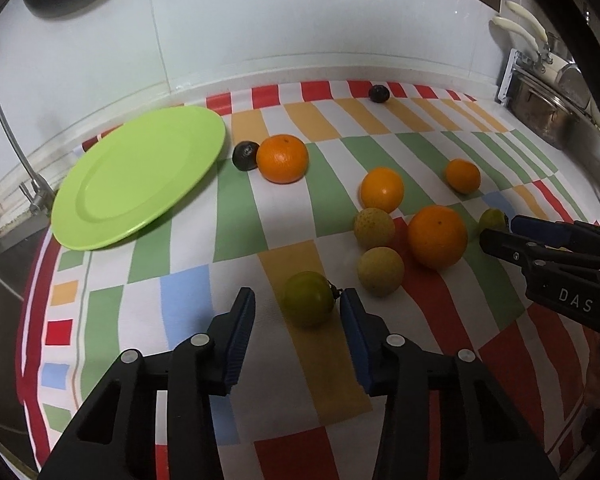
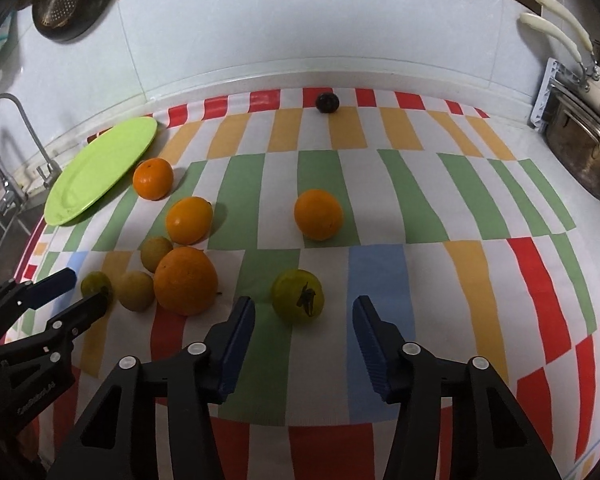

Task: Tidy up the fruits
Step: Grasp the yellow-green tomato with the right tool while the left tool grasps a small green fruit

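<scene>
Straddling a round green fruit with a dark stem [image 1: 308,299], the left gripper [image 1: 298,320] has its blue-padded jaws narrowed around it, one pad at the stem and the other still apart from the skin, so nothing is gripped yet. The right gripper [image 2: 304,328] frames a second green fruit bearing a dark withered calyx [image 2: 298,295], which sits between and just ahead of its tips, nearer the left-hand pad; those jaws stand moderately open without contact. Both tools seem angled down so each can pinch its fruit across the middle. A flat lime-green plastic plate [image 1: 112,196], probably the collecting spot, lies empty well off to the left on the striped multicoloured tablecloth [image 1: 240,220], beside the oranges.
</scene>
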Action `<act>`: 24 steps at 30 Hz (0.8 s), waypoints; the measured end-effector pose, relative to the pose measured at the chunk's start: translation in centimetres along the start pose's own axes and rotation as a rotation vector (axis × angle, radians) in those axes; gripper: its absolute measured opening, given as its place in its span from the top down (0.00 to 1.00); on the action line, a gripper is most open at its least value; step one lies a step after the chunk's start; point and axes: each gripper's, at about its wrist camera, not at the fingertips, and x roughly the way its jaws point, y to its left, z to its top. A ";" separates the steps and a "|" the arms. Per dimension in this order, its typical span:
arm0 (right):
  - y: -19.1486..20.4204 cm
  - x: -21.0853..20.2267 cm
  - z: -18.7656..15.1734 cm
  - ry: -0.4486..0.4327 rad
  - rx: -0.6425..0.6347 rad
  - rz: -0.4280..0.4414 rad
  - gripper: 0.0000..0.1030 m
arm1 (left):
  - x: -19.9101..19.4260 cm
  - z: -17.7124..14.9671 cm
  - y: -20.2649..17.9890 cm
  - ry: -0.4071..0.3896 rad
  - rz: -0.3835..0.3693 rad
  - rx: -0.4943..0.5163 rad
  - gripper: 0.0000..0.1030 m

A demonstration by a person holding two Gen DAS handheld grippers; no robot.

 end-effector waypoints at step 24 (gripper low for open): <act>1.5 -2.2 0.1 -0.077 -0.064 0.054 0.71 | -3.0 0.3 0.0 -0.068 -0.038 -0.015 0.73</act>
